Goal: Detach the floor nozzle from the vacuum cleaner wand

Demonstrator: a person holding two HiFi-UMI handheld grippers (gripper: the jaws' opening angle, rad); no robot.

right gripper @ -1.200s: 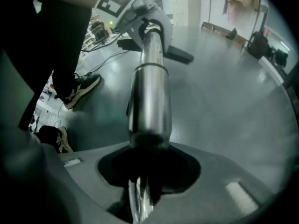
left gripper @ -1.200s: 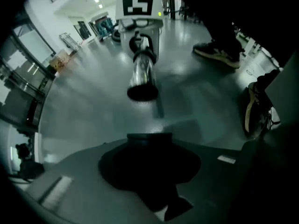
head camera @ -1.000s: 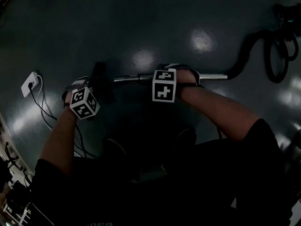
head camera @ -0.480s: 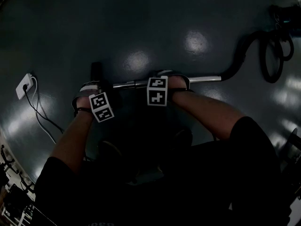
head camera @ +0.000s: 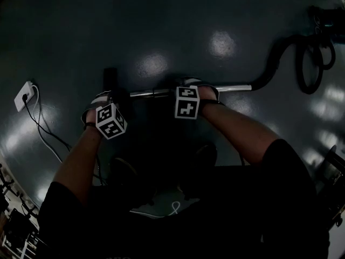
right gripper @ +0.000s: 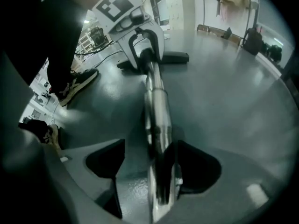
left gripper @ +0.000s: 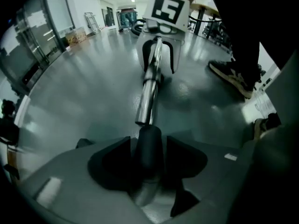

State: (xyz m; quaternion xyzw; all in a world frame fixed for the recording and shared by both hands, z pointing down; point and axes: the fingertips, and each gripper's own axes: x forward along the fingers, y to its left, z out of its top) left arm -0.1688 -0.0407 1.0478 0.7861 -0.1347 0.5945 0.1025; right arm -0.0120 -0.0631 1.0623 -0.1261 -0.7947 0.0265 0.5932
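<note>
Dim floor scene, seen from overhead and along each claw. The left gripper (left gripper: 149,158) is held open. Its jaws have just been spread wide, and the black neck (left gripper: 150,146) of the floor nozzle (right gripper: 174,57) stands between them, with a gap showing at either pad. The right gripper (right gripper: 156,169) is likewise open, its jaws just parted. The chrome wand (right gripper: 156,108) runs between them, close against one pad (right gripper: 198,169) and well clear of the other. Beyond the left claw's tips, the wand is seen leading straight away to the right claw.

Neither part is clamped now, and both appear to lie at floor level. Whether the joint between neck and wand is parted cannot be told. If it is not, a grip on each side of the joint is judged to be needed.
</note>
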